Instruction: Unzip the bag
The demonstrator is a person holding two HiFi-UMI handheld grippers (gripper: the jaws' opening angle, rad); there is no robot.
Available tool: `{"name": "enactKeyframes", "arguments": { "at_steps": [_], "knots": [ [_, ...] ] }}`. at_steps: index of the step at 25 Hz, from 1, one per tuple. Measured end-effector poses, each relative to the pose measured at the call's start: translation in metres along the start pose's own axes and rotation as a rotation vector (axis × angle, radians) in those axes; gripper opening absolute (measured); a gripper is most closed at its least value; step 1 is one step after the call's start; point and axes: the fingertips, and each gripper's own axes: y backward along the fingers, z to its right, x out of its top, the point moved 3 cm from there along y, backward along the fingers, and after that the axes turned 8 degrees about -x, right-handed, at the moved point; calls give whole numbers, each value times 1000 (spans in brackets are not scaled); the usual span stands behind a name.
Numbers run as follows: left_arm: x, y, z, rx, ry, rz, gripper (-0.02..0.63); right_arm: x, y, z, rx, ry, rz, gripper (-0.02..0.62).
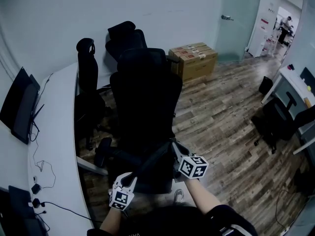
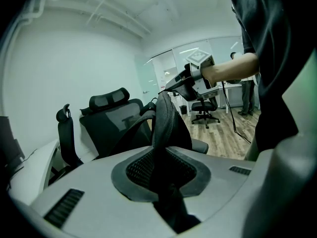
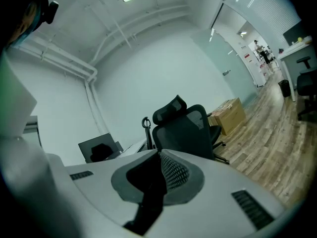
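Left gripper [image 1: 129, 181] and right gripper [image 1: 174, 151]: pale grey moulded shells, each carrying a white marker cube [image 1: 193, 166] printed with black square patterns. Seen close, the jaws have dark grey surrounds, black mesh-textured pads [image 3: 173, 172], and short dark ribbed slots [image 2: 64, 207] set into the shell on either side. Person wears a black short-sleeved top [image 1: 224, 218], with pale stripes at the right sleeve edge.
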Motion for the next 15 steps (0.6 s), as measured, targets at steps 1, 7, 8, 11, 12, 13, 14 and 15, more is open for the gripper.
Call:
{"name": "enactKeyframes", "arguments": {
  "at_steps": [1, 7, 8, 11, 12, 13, 14, 15],
  "knots": [
    [0, 0, 0, -2, -5, 1, 78, 3, -2, 5, -7, -3, 0, 52],
    [-1, -1, 2, 24, 22, -16, 78, 10, -13, 25, -30, -1, -15, 52],
    [-2, -1, 2, 25, 24, -16, 78, 11, -15, 29, -42, -4, -15, 52],
    [-5, -1, 5, 19, 26, -17, 78, 11, -20, 41, -72, -17, -21, 52],
    [-5, -1, 6, 21, 30, -19, 78, 11, -20, 44, -78, -18, -24, 52],
    [-5, 0, 6, 26, 32, -23, 78, 10, -21, 46, -83, -18, -27, 52],
    [-5, 0, 7, 32, 35, -26, 78, 10, -21, 48, -86, -19, -29, 52],
    [-5, 0, 6, 38, 37, -28, 78, 10, -21, 49, -87, -22, -30, 52]
  ]
}}
